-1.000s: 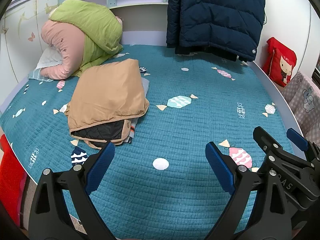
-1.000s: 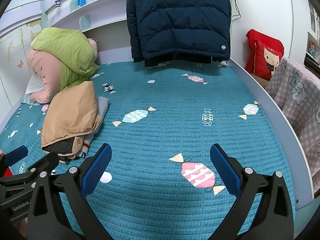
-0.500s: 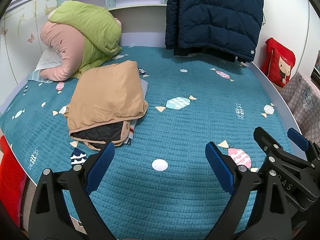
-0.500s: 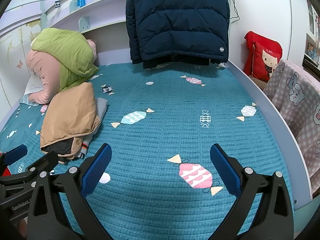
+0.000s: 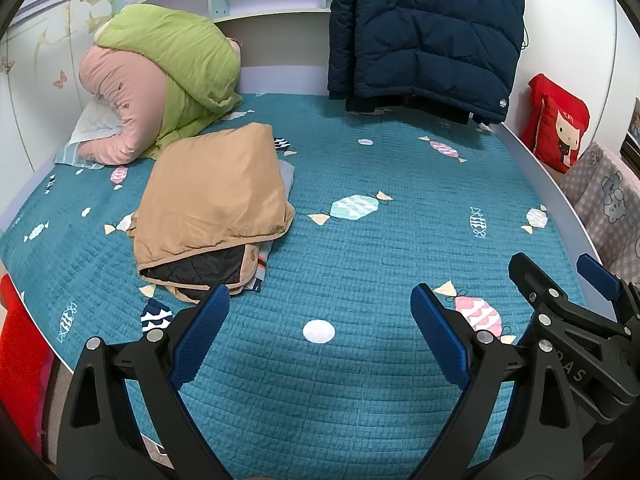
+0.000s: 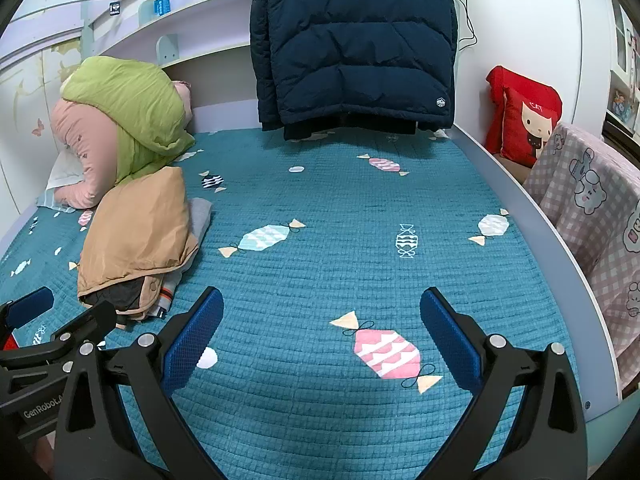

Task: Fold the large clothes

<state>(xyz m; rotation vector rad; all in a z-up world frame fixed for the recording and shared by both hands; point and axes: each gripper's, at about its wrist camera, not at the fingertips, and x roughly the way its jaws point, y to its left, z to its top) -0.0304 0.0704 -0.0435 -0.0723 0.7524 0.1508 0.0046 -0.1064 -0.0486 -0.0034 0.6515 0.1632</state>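
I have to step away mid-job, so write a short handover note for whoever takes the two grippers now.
Left gripper: open, empty, above the teal quilted bedspread.
Right gripper: open, empty, beside it.
Done: tan padded jacket lies folded on a grey garment, left side of the bed.
Left: navy puffer jacket hangs at the headboard, unfolded; likely next. Green and pink bedding is heaped in the far left corner.
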